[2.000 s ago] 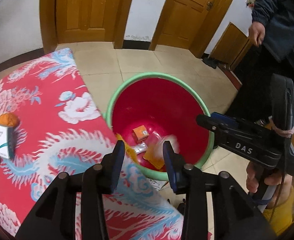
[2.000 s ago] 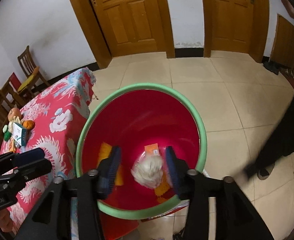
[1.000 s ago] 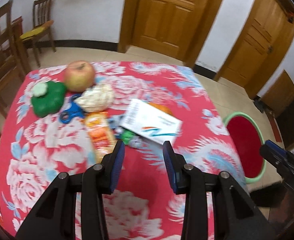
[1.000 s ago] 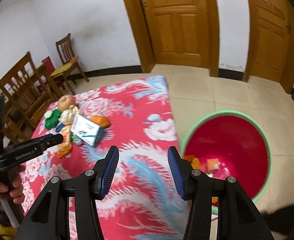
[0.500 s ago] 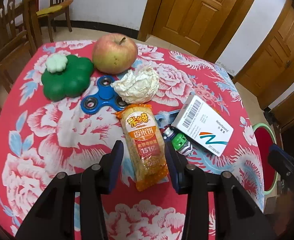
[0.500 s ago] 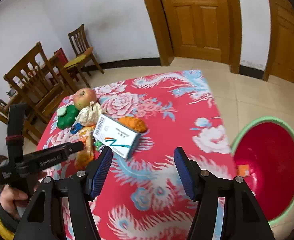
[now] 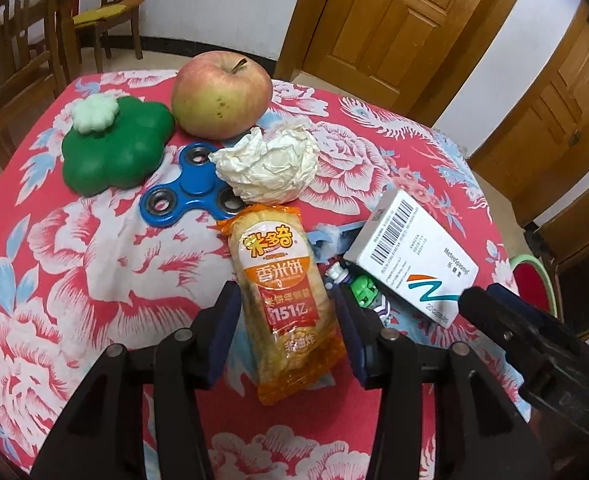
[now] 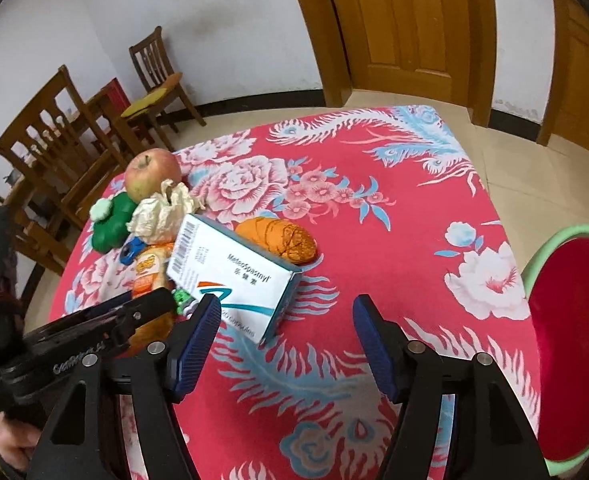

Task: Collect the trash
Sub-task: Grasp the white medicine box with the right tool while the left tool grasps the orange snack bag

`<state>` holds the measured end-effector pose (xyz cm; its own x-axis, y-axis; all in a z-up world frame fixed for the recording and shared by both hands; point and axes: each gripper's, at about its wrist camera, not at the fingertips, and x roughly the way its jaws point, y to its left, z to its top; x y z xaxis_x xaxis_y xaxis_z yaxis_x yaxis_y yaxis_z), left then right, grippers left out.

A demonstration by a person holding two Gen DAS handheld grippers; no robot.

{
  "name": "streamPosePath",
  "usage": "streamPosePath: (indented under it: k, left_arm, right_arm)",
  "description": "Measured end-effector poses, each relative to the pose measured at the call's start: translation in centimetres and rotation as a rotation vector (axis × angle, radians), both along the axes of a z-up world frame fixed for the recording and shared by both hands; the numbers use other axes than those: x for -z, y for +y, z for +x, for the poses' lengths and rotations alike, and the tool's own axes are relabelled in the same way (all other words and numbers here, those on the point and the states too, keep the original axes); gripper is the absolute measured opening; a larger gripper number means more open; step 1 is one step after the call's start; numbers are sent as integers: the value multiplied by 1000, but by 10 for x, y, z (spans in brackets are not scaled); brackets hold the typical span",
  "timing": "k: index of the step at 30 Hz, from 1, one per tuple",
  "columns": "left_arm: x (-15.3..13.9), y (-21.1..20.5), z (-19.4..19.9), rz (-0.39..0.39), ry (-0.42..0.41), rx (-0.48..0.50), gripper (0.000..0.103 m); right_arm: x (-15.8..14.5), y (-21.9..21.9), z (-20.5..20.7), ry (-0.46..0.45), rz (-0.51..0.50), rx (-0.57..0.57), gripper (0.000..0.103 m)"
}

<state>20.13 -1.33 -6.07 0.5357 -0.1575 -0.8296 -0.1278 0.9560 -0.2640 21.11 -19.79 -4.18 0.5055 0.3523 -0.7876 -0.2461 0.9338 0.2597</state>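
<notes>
Our left tongs (image 7: pixel 286 316) stand open astride one orange rice-cracker packet (image 7: pixel 284 296) lying flat on the tabletop (image 7: pixel 94 264); whether the pads touch it we cannot tell. Our right tongs (image 8: pixel 284 340) gape wide and empty, just beside one white medicine box (image 8: pixel 234 276). We count one crumpled paper ball (image 7: pixel 268 170), one apple (image 7: pixel 222 94), one blue fidget spinner (image 7: pixel 188 196), one green flower-shaped toy (image 7: pixel 114 152) and one orange bun (image 8: pixel 278 240). One red basin (image 8: pixel 570 360) with a green rim sits beyond the tabletop's right edge.
</notes>
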Motion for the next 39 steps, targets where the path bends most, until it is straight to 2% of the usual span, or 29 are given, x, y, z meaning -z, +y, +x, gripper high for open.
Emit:
streamPosePath:
  k: [4,10,17,27,39]
  left_arm:
    - [1,-3,-1,26,-12,15,46]
    - [2,10,-7,-19,-17,6,42]
    - [-11,25,-19,-42,-62,-5,42]
    - [-18,36,-33,-68,-85,-18,42]
    - [-41,15,-51,-96,-128,39,42]
  right_arm:
    - [7,1,5,19,21,10,70]
    - [16,8,6,51,33,5,69]
    - [17,14,6,48,82,-19,38]
    - [8,11,-10,17,97,-16,27]
    - [-24,-16,-47,-73,151,22,21]
